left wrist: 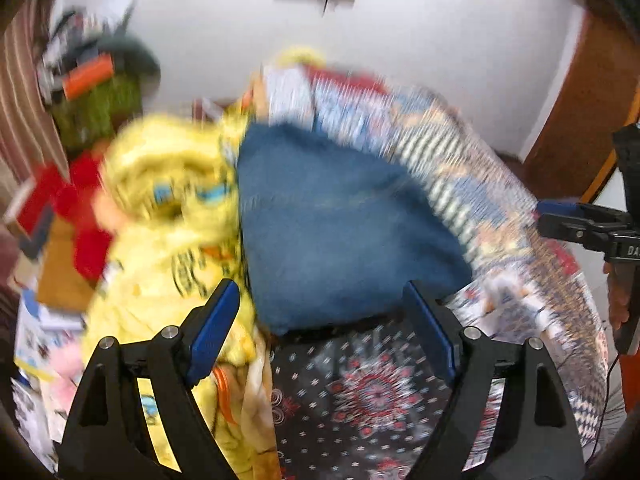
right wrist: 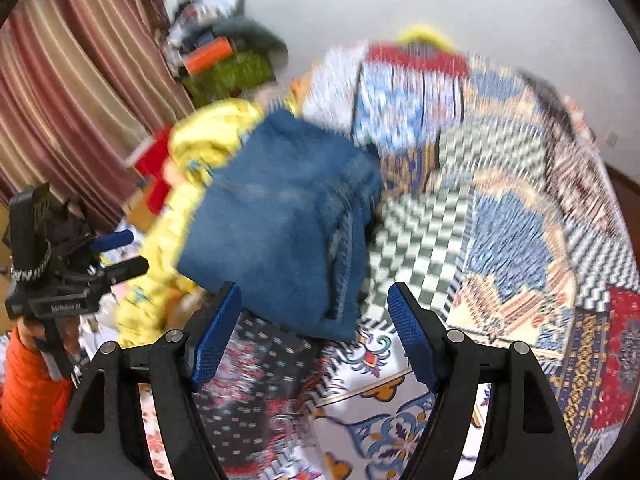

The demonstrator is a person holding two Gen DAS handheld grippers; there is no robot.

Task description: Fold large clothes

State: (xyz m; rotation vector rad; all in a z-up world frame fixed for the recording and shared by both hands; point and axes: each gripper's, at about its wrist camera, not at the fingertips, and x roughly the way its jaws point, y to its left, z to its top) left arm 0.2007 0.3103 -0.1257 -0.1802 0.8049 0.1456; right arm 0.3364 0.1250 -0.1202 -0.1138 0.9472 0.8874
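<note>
A folded blue denim garment [left wrist: 332, 224] lies on the patterned bedspread [left wrist: 500, 216]; it also shows in the right wrist view [right wrist: 280, 232]. A dark patterned cloth [left wrist: 360, 392] lies in front of it, seen too in the right wrist view [right wrist: 256, 392]. My left gripper [left wrist: 320, 332] is open and empty just short of the denim's near edge. My right gripper [right wrist: 316, 332] is open and empty over the near edge of the denim. Each gripper shows in the other's view: the right [left wrist: 560, 216], the left [right wrist: 120, 252]. Both views are motion-blurred.
A yellow printed blanket [left wrist: 168, 208] is heaped left of the denim. Red cloth [left wrist: 76, 208] and clutter lie beyond it. A striped curtain [right wrist: 80, 92] hangs at left. White wall [left wrist: 400, 40] behind the bed; a wooden door [left wrist: 580, 120] at right.
</note>
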